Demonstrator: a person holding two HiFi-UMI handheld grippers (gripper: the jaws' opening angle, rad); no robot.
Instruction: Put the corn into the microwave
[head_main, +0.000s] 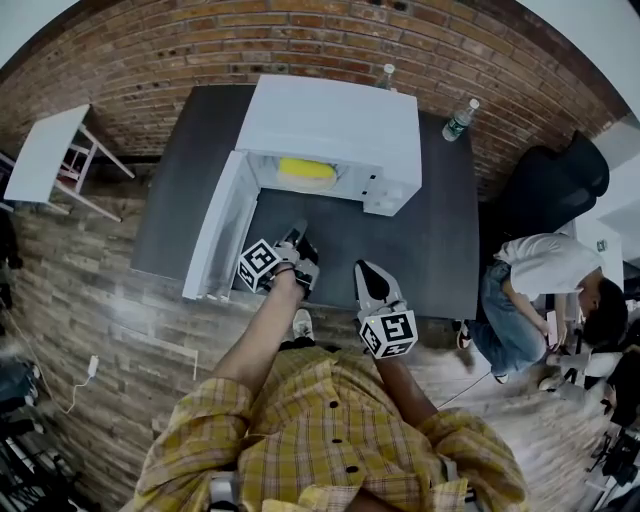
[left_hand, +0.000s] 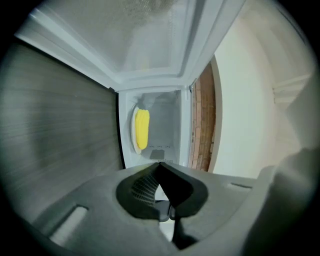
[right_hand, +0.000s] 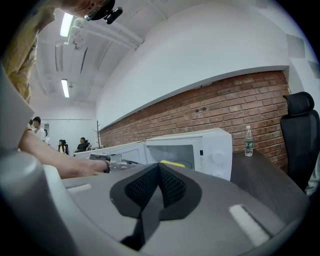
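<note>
The left tongs (head_main: 298, 234) are clenched: in the left gripper view their dark, ribbed rubber pads meet tip to tip (left_hand: 160, 163) with nothing between them. They hover low over the dark grey matte bench (head_main: 440, 240), just in front of the microwave's mouth, touching nothing. The right tongs (head_main: 363, 270) are likewise pressed together and empty, their mesh-textured black pads meeting in a point (right_hand: 159, 165). They sit nearer the person, above the bench's front edge.

The yellow cob of corn (head_main: 305, 172) lies inside the boxy white microwave (head_main: 335, 125), resting lengthwise on a pale round plate (left_hand: 133, 131) on the cavity floor. It is well apart from both tongs. From the left gripper view the cob (left_hand: 142, 128) looks smooth, long and rounded, and from the right gripper view only a yellow sliver (right_hand: 170, 163) shows through the doorway. The white microwave door (head_main: 220, 225) is swung fully out to the left.

A clear plastic water bottle (head_main: 459, 120) stands on the bench's far right corner, near the rough red brick wall (head_main: 200, 45). A black office chair (head_main: 545, 185) stands beside the bench.
</note>
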